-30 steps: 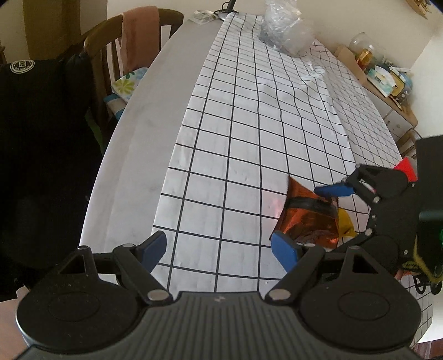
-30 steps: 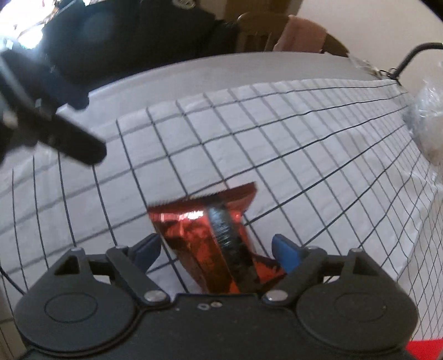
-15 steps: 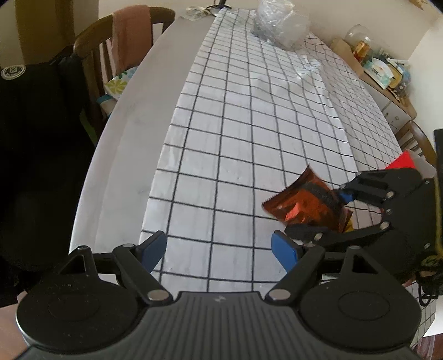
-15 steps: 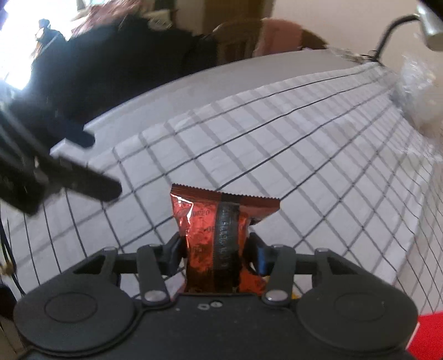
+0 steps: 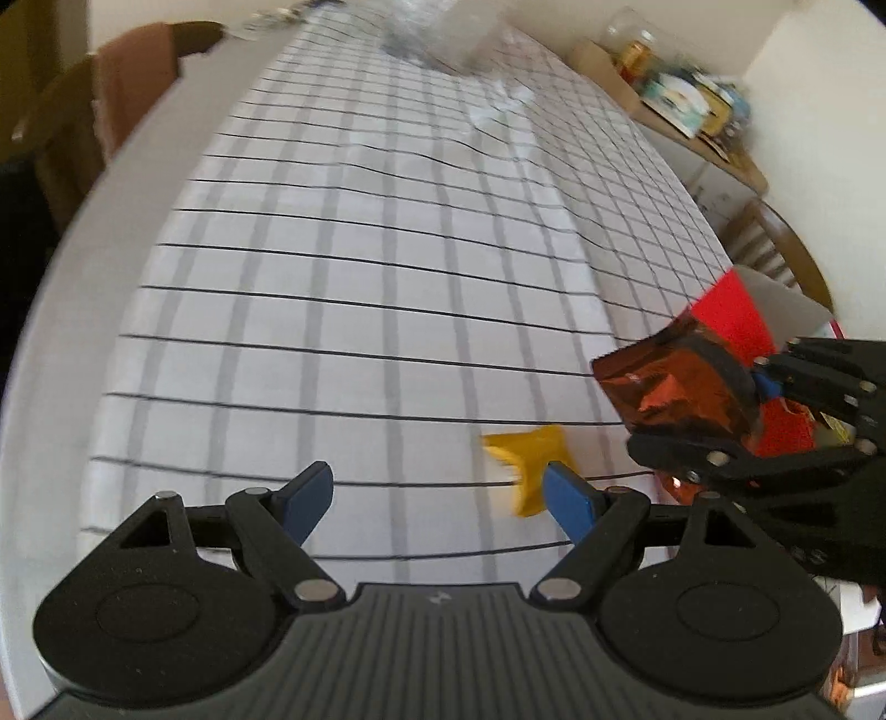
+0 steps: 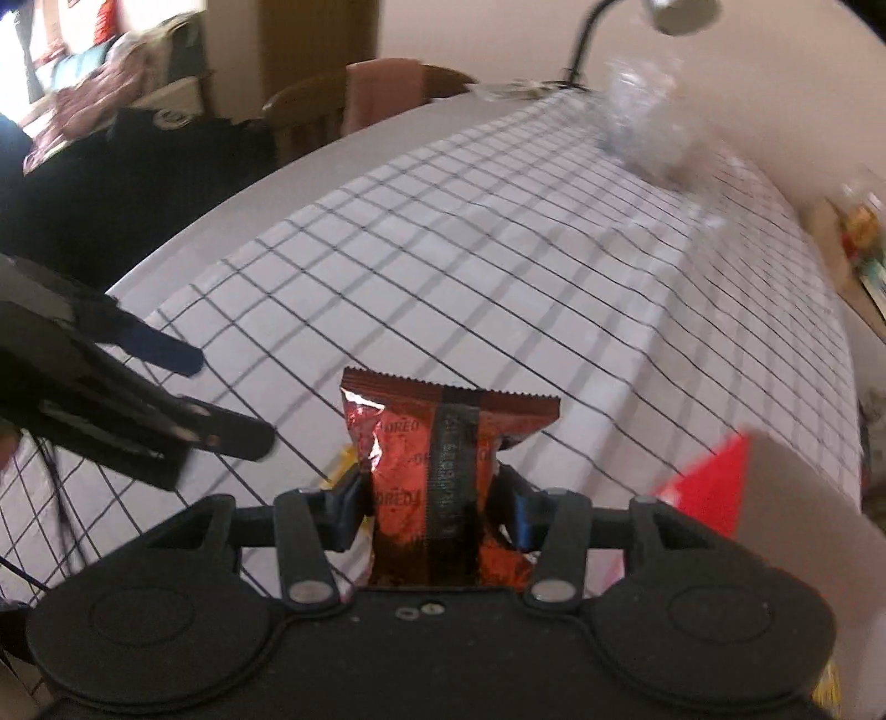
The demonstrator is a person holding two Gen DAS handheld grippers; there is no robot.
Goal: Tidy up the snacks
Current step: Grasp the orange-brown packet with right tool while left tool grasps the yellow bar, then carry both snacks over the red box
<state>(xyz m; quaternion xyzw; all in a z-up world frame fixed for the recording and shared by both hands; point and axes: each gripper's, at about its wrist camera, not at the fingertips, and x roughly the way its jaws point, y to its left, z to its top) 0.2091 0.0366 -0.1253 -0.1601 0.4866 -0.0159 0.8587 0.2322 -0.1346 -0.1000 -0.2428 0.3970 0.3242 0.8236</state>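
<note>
My right gripper (image 6: 432,512) is shut on a shiny red Oreo snack packet (image 6: 437,443) and holds it upright above the checked tablecloth (image 6: 498,249). In the left wrist view the packet (image 5: 675,387) hangs at the right, in front of a red and white box (image 5: 736,315). A yellow snack packet (image 5: 531,459) lies on the cloth (image 5: 360,277), just beyond my left gripper's right fingertip. My left gripper (image 5: 443,498) is open and empty, low over the near edge of the table; its fingers (image 6: 166,349) show at the left of the right wrist view.
A crumpled clear plastic bag (image 5: 448,27) lies at the far end of the table. A wooden chair with a pink cloth (image 5: 122,94) stands on the left. A cluttered sideboard (image 5: 681,105) runs along the right wall. A desk lamp (image 6: 664,11) stands at the far end.
My right gripper closed on the red packet, lifted it off the cloth and carried it right toward the red box. The yellow packet that lay under it now shows. The left gripper shifted slightly.
</note>
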